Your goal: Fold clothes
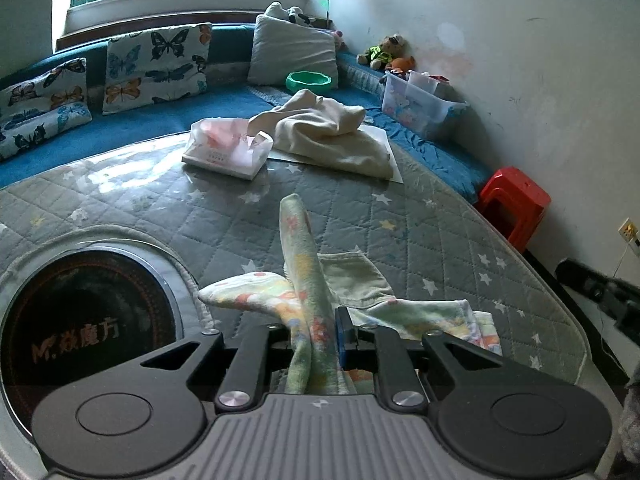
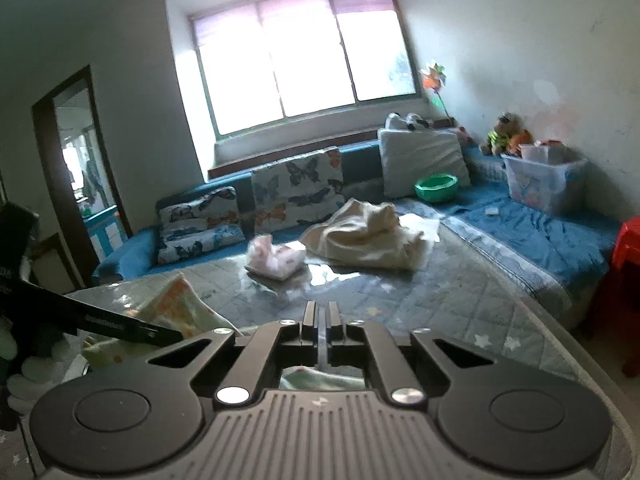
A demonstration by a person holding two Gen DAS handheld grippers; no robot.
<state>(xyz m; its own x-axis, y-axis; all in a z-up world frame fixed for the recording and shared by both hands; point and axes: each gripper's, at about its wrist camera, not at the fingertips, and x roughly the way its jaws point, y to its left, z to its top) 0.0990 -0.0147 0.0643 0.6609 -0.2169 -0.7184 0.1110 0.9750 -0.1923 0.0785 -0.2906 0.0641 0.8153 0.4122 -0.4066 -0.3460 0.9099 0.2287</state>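
The left tongs [image 1: 320, 332] point down at the bench [image 1: 400, 232] and pinch a small flowery garment [image 1: 304, 280] near the bottom middle of the left view. One end of the cloth sticks up past the tips. The rest lies on the quilted cover. The right tongs [image 2: 322, 320] point more level and are squeezed tight together, with nothing seen between the tips.
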